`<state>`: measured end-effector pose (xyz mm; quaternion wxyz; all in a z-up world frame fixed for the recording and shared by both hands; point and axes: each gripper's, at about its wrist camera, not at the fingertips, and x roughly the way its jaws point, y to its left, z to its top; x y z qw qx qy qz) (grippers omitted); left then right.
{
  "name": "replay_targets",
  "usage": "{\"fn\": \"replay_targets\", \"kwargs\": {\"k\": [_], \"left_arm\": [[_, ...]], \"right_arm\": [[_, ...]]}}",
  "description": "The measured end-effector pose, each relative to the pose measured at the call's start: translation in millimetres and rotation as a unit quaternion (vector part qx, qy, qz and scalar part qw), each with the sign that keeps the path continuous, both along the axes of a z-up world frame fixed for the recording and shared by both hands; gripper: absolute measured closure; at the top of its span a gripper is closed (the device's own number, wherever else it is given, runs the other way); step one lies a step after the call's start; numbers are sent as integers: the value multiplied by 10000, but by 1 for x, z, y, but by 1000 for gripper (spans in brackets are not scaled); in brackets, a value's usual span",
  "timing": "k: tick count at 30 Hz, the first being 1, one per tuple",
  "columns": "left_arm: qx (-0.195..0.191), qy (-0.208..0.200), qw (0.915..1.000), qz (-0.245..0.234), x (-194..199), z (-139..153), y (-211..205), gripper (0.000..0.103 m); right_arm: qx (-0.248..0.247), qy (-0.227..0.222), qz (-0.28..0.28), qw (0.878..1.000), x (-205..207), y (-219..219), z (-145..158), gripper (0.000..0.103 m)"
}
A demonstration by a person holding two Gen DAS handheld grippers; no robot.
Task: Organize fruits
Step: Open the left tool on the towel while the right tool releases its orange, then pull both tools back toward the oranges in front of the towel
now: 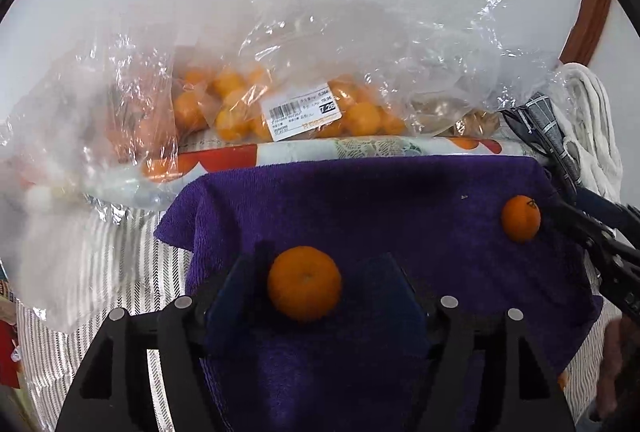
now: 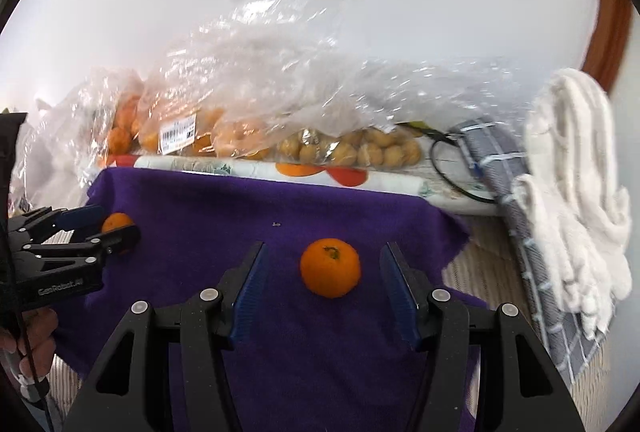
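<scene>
Two small oranges lie on a purple towel point(image 1: 360, 191). In the left wrist view one orange point(image 1: 304, 284) sits between the fingers of my left gripper point(image 1: 320, 280); it is close to the left pad, with a clear gap to the right pad, so the gripper is open. In the right wrist view the other orange point(image 2: 330, 268) rests on the towel point(image 2: 240, 207) between the fingers of my right gripper point(image 2: 325, 252), apart from both blue pads. That second orange point(image 1: 520, 218) also shows at the right of the left wrist view, beside the right gripper point(image 1: 560, 209).
Behind the towel lies a clear plastic bag of oranges point(image 1: 240, 111) with a price label, and a bag of brown round nuts point(image 2: 352, 151). A white cloth point(image 2: 576, 191) and a grey checked cloth point(image 2: 504, 167) are heaped at the right. A person's hand point(image 2: 32, 336) holds the left gripper point(image 2: 118, 224).
</scene>
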<state>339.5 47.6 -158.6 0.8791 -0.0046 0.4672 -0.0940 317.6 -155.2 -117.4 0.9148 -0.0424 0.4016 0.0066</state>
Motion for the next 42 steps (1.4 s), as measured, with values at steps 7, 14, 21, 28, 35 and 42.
{"fn": "replay_targets", "kwargs": {"k": [7,14,21,28,35,42], "left_arm": [[62,-474,9988,-64,-20,37,-10,32],[5,-877,9961,96,-46,83,-15,30],[-219,-985,9949,43,-106,88,-16,30],[94,-840,9962,185,-156,53,-2,30],[419,-778,9957,277,-179,29,20,30],[439,-834,9955,-15,-187,23,28,30]], "right_arm": [[164,45,-137,9998,-44,-24,19,41],[127,56,-279,9995,-99,-41,24,40],[90,-112,-120,9998,-145,-40,22,40],[389,-158,-123,9990,-174,-48,8,40],[321,-129,10,9994,-185,-40,-14,40],[318,69,-2,9995,-176,-26,-40,40]]}}
